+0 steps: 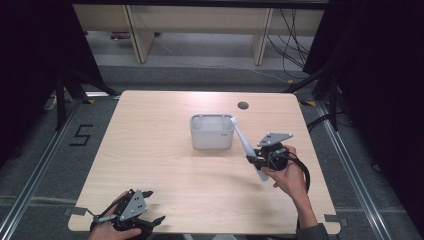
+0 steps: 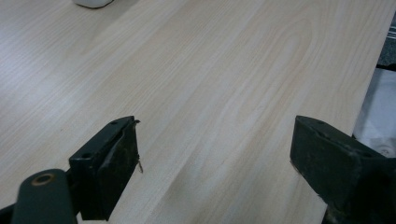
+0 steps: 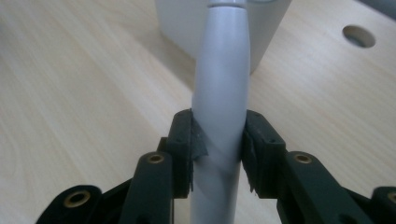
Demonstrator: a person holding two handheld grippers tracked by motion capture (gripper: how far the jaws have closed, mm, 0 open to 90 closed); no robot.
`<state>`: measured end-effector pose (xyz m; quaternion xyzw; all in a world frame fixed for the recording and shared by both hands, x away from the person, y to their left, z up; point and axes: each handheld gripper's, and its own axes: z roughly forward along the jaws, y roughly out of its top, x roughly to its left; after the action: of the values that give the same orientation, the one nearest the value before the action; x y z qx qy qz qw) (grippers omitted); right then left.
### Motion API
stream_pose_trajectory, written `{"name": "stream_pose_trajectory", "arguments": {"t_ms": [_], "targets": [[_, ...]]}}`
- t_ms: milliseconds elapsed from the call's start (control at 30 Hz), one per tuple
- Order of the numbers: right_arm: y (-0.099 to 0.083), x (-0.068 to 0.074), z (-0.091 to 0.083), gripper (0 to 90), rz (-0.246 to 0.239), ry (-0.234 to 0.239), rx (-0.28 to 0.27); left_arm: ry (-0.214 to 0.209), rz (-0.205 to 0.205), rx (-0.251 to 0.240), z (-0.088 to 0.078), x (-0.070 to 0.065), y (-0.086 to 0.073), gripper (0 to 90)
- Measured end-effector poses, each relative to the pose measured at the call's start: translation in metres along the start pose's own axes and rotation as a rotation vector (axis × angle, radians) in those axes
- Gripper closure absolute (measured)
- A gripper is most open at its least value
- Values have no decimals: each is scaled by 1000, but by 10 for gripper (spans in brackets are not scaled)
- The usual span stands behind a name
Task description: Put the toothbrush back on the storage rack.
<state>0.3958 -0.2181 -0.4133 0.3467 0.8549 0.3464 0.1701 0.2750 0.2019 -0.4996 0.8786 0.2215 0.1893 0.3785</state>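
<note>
Pinching the smooth grey handle (image 3: 219, 93) mid-shaft, the right hand-held gripper (image 3: 218, 151) is aimed at the white bin (image 1: 212, 132); light, stiff, probably slippery. Left hand-held gripper (image 2: 215, 158) is spread, empty.

At the centre of the frame we see a white tub (image 1: 212, 132) standing on the wooden bench (image 1: 165, 165). Just right of it, the right gripper (image 1: 251, 159) holds a slim white handle (image 1: 246, 144), tilted so its top reaches the tub's right rim. At the lower left, the left gripper (image 1: 150, 206) rests near the bench's front edge, its fingers (image 1: 146, 193) spread apart.
</note>
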Motion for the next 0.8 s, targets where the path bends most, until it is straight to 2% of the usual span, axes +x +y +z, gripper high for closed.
{"name": "stream_pose_trajectory", "arguments": {"t_ms": [33, 67, 100, 133, 167, 200, 233, 267, 300, 333, 367, 400, 467, 500, 533, 633, 733, 800], "targets": [[0, -1, 0, 665, -1, 2, -7, 4, -10, -14, 1, -1, 0, 148], [0, -1, 0, 666, 15, 2, -18, 15, 0, -8, 1, -1, 0, 148], [0, -4, 0, 666, 1, 3, -54, 9, -9, -14, 1, -2, 0, 148], [0, -4, 0, 666, 1, 3, -54, -5, -2, -2, 0, -1, 0, 148], [1, -5, 1, 666, 3, -7, -74, 0, -1, 1, 0, 0, 0, 148], [1, -3, 0, 666, 34, 7, -65, 1, 1, 2, 0, 0, 0, 147], [1, -5, 0, 666, 18, -10, -83, 2, -11, -15, 1, -1, 0, 148], [2, -5, 0, 666, 32, -8, -97, -7, -12, -11, 1, -1, 0, 148], [2, -6, 0, 666, 13, -13, -111, -2, -2, 0, 0, 0, 0, 148], [3, -5, 0, 666, 38, -6, -108, -4, -10, -8, 1, -1, 0, 148], [4, -7, 0, 666, 54, -9, -128, -5, -13, -7, 1, -1, 0, 148], [4, -7, 0, 666, 54, -9, -128, 1, -2, -1, 0, 0, 0, 148], [6, -8, 2, 666, 48, -6, -145, -7, -13, -11, 1, -2, 0, 148], [7, -7, 2, 665, 73, -12, -147, -2, -2, -1, 1, -1, 0, 148], [9, -9, 3, 666, 49, -6, -148, -6, -12, -9, 1, -1, 0, 148], [14, -10, 6, 665, 51, -7, -167, 1, 1, 0, 0, 0, 0, 148], [17, -10, 8, 666, 52, -21, -188, -6, -14, -7, 1, -1, -1, 148], [20, -11, 10, 666, 48, -26, -210, 0, 0, 2, 0, 0, 0, 148]]}}
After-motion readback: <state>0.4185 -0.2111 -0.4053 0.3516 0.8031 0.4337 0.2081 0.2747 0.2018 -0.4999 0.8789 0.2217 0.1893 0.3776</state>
